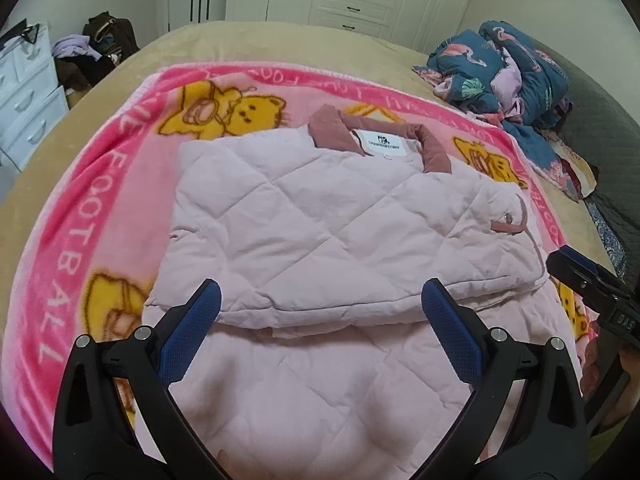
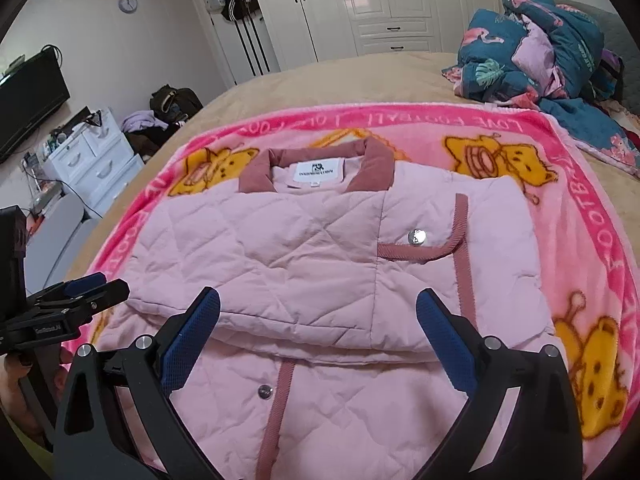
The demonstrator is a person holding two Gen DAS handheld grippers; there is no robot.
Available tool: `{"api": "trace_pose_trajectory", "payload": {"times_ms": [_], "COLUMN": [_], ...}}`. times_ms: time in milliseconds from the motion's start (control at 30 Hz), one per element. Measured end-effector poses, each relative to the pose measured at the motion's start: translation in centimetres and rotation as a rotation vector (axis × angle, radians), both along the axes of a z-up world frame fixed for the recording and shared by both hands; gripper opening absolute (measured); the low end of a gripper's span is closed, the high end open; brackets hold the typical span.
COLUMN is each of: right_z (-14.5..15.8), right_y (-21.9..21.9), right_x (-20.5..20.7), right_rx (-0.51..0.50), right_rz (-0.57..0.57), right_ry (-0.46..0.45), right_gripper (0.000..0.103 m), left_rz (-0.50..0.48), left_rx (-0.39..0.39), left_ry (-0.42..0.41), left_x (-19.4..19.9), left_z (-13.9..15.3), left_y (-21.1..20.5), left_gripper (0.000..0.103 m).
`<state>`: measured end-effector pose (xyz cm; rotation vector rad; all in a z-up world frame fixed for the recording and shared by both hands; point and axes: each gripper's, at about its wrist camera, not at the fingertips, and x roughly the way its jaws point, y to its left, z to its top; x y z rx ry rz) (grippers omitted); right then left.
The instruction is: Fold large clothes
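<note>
A pale pink quilted jacket (image 1: 320, 216) with a dusty-rose collar (image 1: 432, 148) lies on a pink cartoon blanket (image 1: 100, 208) on the bed. Its sleeves are folded across the front, with a folded edge across the middle. It also shows in the right wrist view (image 2: 304, 256), with a rose trim strip and snap buttons. My left gripper (image 1: 322, 294) is open and empty, hovering over the folded edge. My right gripper (image 2: 318, 302) is open and empty over the same edge. Each gripper shows at the edge of the other's view: the right one (image 1: 588, 280), the left one (image 2: 80, 292).
A heap of dark blue flamingo-print bedding (image 2: 552, 48) lies at the bed's far right. White wardrobes (image 2: 392, 4) stand behind. A white drawer unit (image 2: 92, 160), a television (image 2: 28, 100) and piled clothes (image 2: 160, 116) are at the left.
</note>
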<state>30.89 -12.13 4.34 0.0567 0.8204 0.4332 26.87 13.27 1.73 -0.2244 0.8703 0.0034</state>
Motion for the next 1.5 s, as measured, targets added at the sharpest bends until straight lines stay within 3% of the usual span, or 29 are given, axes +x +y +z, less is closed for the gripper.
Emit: {"api": "trace_pose_trajectory", "payload": {"times_ms": [733, 1033, 1500], "right_z": [6.2, 7.6, 7.8], "right_y": [-2.9, -3.7, -5.0], "right_x": [-7.1, -10.9, -14.5], "right_rx": [0.018, -0.015, 0.002], "right_rz": [-0.012, -0.021, -0.01], "right_ry": [-0.136, -0.211, -0.222], "right_gripper": [0.099, 0.099, 0.099], "left_rz": [-0.01, -0.018, -0.057], "left_rx": [0.005, 0.038, 0.065], "left_ry": [-0.086, -0.117, -0.146], "left_x": [-5.8, -8.9, -12.7], "left_z": [4.2, 5.0, 4.8], "left_y": [-2.0, -3.0, -5.0], "left_gripper": [0.094, 0.094, 0.094]}}
